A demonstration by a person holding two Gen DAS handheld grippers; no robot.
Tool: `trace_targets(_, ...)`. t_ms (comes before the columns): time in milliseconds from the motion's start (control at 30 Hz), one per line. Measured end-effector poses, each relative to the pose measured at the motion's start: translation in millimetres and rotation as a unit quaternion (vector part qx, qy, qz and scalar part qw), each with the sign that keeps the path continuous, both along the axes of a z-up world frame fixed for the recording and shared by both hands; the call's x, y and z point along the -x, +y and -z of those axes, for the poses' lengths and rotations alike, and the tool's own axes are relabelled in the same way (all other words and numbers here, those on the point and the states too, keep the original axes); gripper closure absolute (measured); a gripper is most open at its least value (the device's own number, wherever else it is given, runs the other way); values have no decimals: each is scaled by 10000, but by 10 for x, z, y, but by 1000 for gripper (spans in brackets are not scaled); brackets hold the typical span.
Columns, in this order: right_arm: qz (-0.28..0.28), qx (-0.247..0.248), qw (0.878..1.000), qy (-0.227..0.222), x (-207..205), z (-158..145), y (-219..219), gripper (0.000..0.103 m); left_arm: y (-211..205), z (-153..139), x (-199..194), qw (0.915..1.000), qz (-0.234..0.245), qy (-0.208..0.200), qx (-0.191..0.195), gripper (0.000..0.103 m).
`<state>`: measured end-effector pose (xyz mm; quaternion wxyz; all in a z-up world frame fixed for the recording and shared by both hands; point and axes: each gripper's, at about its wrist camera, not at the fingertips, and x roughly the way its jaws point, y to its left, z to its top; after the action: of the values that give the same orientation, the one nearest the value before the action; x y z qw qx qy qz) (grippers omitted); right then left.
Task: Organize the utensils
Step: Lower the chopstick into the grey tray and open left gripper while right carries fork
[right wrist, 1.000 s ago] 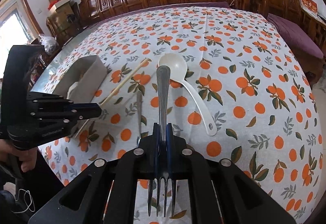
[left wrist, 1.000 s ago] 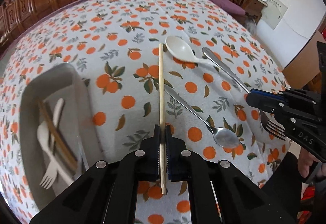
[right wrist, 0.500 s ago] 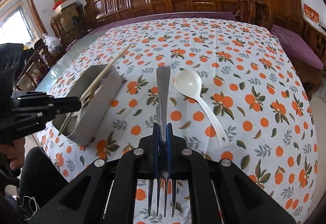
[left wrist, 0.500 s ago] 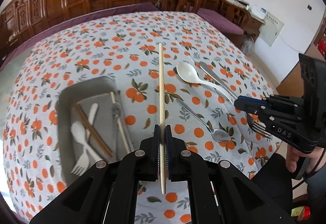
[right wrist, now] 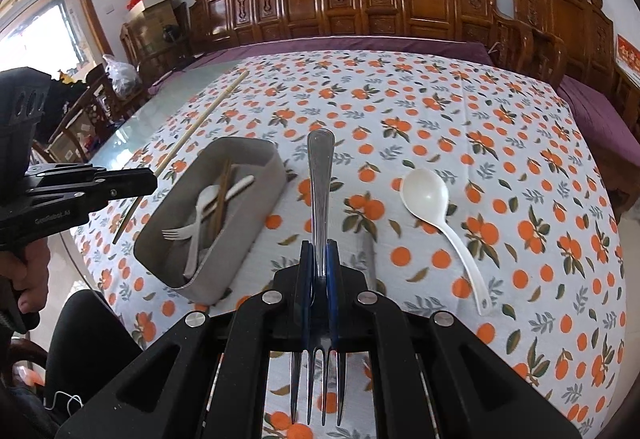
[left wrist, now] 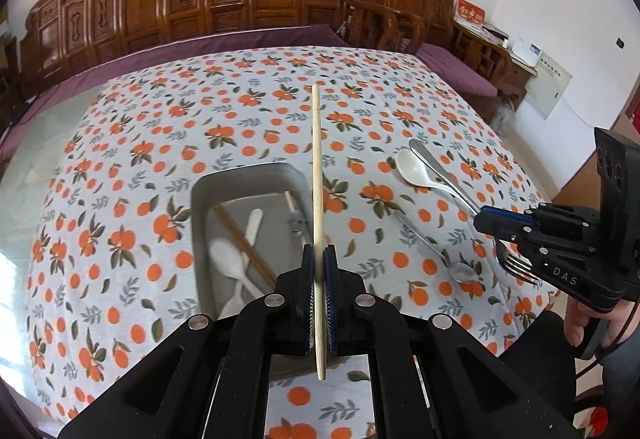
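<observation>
I am gripping a pale wooden chopstick (left wrist: 317, 175) in the left gripper (left wrist: 319, 279), its jaws clenched on the lower part of the stick so that a short end is sticking out toward the camera and the long end is pointing away over the table. In the left view the chopstick is crossing the right edge of the grey tray (left wrist: 200, 199); whether it is directly above the tray or just beside it I cannot tell.

Inside the tray a white plastic spoon (left wrist: 228, 259), a white fork (right wrist: 182, 233) and dark brown chopsticks (left wrist: 240, 239) are lying together — the dark sticks are crossing over the white pieces.

I am holding a metal fork (right wrist: 320, 183) in the right gripper (right wrist: 319, 259), jaws pressed on its neck, tines (right wrist: 316, 387) pointing back toward the camera and the handle pointing away above the orange-print tablecloth (right wrist: 440, 111).

Out on the cloth, to the right of the tray, a white ladle-shaped spoon (right wrist: 432, 207) is lying with its bowl away from me, and a metal spoon (left wrist: 436, 247) is lying near it — bowl toward me. The left gripper is also showing in the right view, well to the left of the tray, with a hand (right wrist: 34, 275) around its grip.
</observation>
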<state>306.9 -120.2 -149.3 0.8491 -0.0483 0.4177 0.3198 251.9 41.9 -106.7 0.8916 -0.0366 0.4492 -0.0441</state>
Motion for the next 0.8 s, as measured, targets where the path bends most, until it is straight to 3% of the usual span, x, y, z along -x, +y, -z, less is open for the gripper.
trace_targets(233,-85,22,10000,32,3,16,159,95,204,162,-3,9997,-163,154,-21,99)
trace_targets(467,-101,127,9998,84,-8,73,246,95,373,558,-72,9979,-282,576,-97,99)
trace_targets(800,-49,243,9996,167,-35,162,240,95,323,757,-204,9969,-227,756,-18,99)
